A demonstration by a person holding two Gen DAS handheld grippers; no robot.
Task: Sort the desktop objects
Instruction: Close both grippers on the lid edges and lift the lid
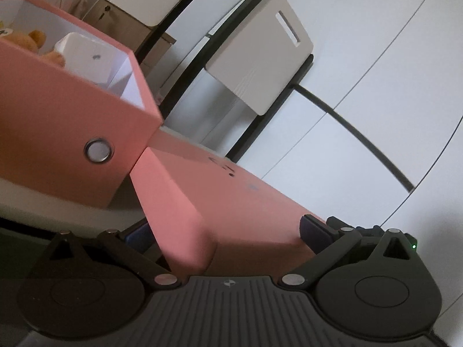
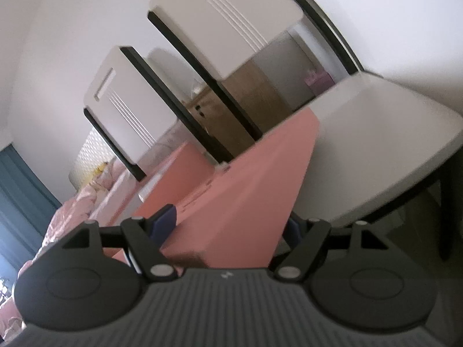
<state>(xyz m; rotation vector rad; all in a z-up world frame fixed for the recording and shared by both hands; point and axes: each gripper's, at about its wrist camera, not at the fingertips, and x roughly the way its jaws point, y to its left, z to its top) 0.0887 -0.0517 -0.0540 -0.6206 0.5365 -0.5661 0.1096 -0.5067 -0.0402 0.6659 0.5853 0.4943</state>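
A pink box lid (image 1: pixel 231 202) is held in the air, tilted. My left gripper (image 1: pixel 225 234) is shut on one end of it, blue pads against its sides. The same lid (image 2: pixel 246 202) shows in the right wrist view, where my right gripper (image 2: pixel 231 225) is shut on its other end. The open pink storage box (image 1: pixel 66 121) stands at the left on the table, with a metal ring hole on its front. Inside it lie an orange plush toy (image 1: pixel 34 42) and a white box (image 1: pixel 84 50).
Two white chairs with black frames (image 2: pixel 231 29) (image 2: pixel 121 98) stand beyond the table; one shows in the left wrist view (image 1: pixel 260 49). White wall panels are behind. A bed with pink bedding (image 2: pixel 81 202) and a brown cabinet (image 2: pixel 231 104) are farther off.
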